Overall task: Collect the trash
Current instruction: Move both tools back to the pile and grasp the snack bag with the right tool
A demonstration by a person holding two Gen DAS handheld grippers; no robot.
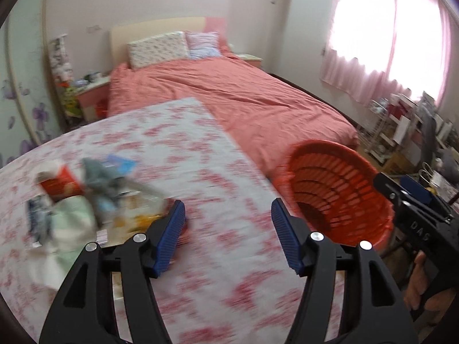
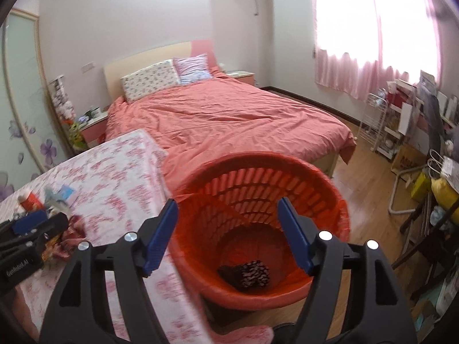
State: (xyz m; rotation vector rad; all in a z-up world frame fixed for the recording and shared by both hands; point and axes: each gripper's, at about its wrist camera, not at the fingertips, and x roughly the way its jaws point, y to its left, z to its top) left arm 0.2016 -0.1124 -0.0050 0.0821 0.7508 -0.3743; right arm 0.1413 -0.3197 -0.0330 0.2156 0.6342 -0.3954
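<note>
Hovering: left gripper above tabletop, jaws apart, nothing between them.
Right gripper: jaws apart, empty, over basket.
Trash: heaped on tabletop, left of left gripper.
Basket contents: dark wrapper below right gripper.

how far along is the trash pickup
Done: one dark patterned wrapper lies at the bottom of the red basket. In hand: nothing; the right gripper is open above the basket and the left gripper is open over the table. Left: a pile of trash on the table, so most of the job remains.
</note>
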